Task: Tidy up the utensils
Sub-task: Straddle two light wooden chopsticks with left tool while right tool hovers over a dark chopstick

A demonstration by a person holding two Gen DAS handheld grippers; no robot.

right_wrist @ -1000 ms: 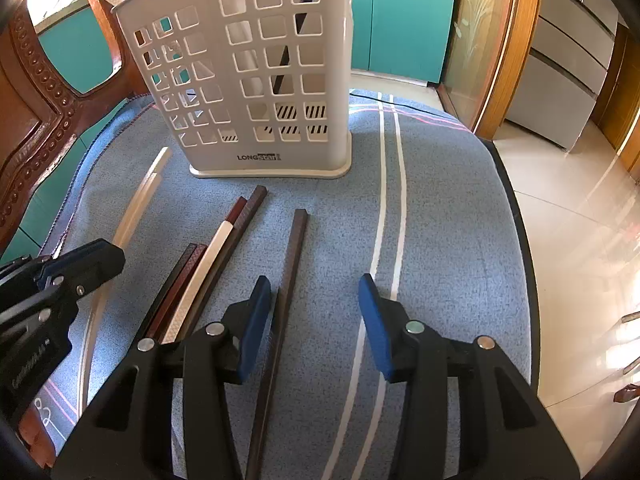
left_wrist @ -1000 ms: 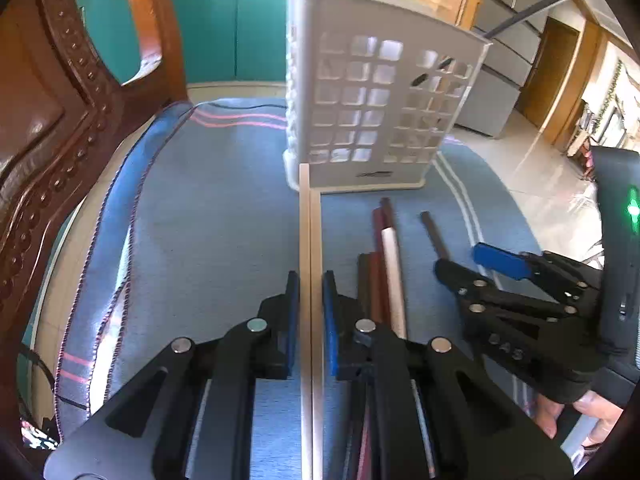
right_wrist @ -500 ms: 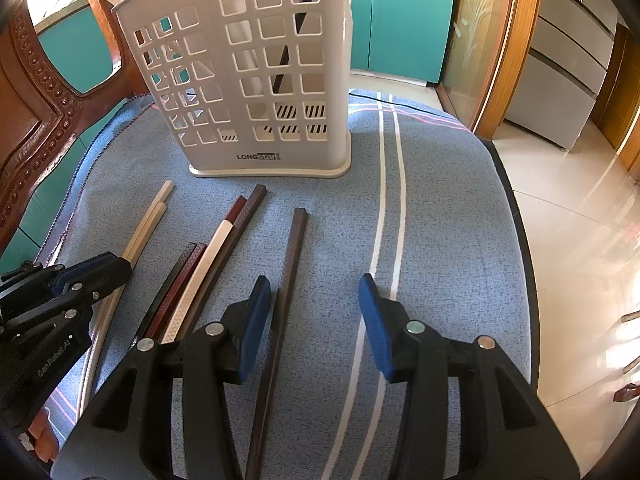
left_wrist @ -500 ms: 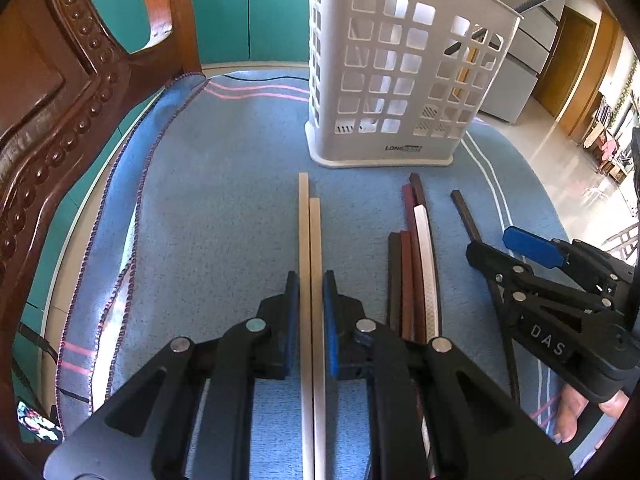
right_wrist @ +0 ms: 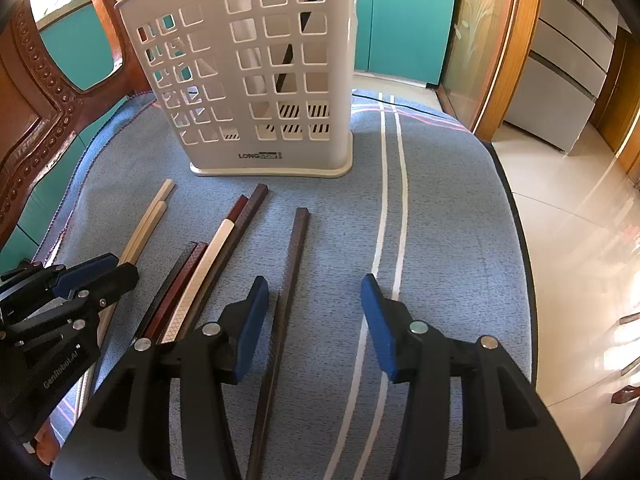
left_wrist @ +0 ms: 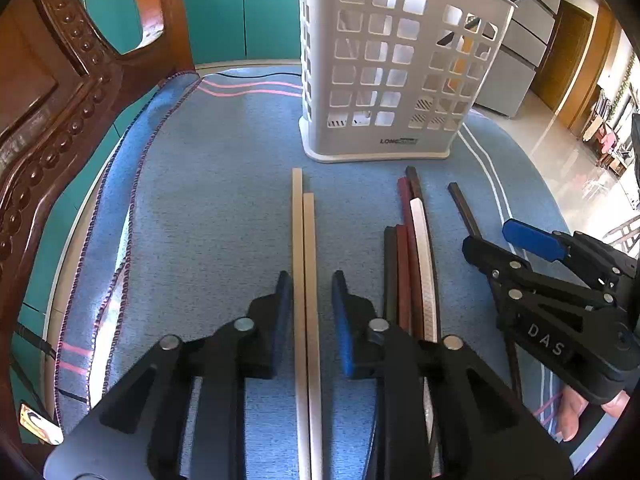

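The left tongs (left_wrist: 308, 312) are opening: a second ago their blue pads were clamped tight on the pair of pale chopsticks (left_wrist: 304, 248), and now there is a sliver of daylight on each side of the pair, so the sticks lie free on the blue cloth (left_wrist: 208, 208) rather than held. Half a second ago the pair was still pinched and its far ends sat just short of the white basket (left_wrist: 384, 80); since then the view has drawn back a little and the sticks' tips lie clearly apart from the basket's base. My reading is that this pair has been set down, or lined up, rather than dropped into the basket, so for these two the sorting is not finished. They run straight down the middle between the left tongs' pads, side by side and touching, one end a bit further forward than the other. To their right lies a bundle of dark, red and white chopsticks (left_wrist: 412, 256), and further right a single dark chopstick (right_wrist: 294, 256). That one runs just inside the left pad of the right tongs (right_wrist: 312, 320), which stand half wide over the cloth, gripping nothing, unmoved over the last second.
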